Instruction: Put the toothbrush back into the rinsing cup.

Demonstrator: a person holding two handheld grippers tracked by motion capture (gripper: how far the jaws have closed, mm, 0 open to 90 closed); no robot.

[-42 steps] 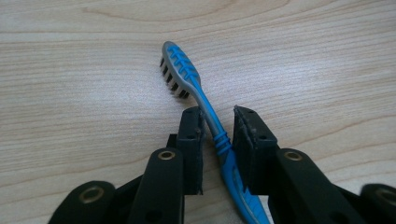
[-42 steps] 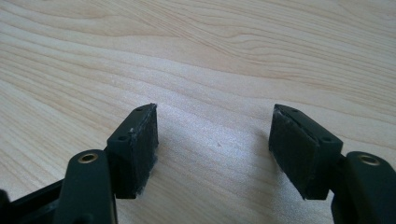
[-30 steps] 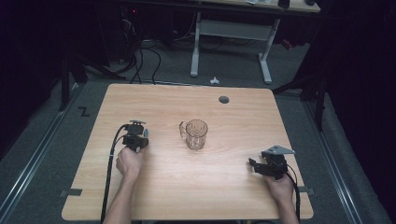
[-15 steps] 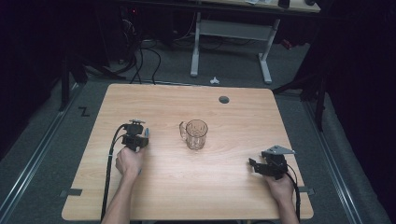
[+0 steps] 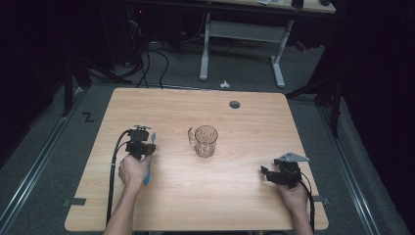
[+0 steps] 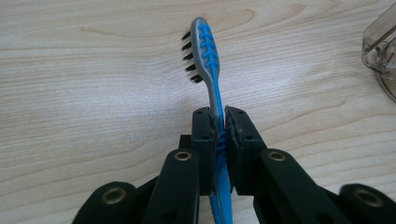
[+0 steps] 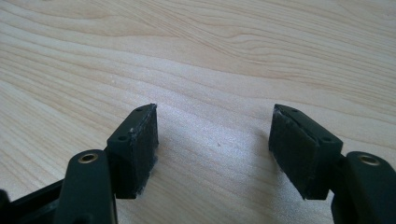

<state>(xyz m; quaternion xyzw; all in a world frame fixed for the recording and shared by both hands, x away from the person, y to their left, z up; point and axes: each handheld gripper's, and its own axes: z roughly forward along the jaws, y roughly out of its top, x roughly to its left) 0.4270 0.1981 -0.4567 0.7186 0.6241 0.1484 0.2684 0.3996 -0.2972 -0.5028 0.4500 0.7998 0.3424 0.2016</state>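
Observation:
A blue and grey toothbrush [image 6: 209,70] with black bristles is clamped by its handle in my left gripper [image 6: 219,123], head pointing away over the wood. In the high view the left gripper [image 5: 141,145] is at the table's left, and the toothbrush [image 5: 148,166] handle trails back past the hand. A clear glass mug [image 5: 205,141] stands near the table's middle, to the right of it; its edge shows as the mug [image 6: 380,51] in the left gripper view. My right gripper [image 5: 268,173] rests low at the front right, open, and in its own view the right gripper [image 7: 212,140] has bare wood between the pads.
The wooden table [image 5: 254,122] has a round cable hole [image 5: 235,104] at its back right. A white desk frame [image 5: 242,34] and cables lie on the floor beyond the far edge. Black cables trail from both grippers toward the front edge.
The left gripper has shifted slightly nearer the front edge, still holding the toothbrush. The right gripper and the mug stay put.

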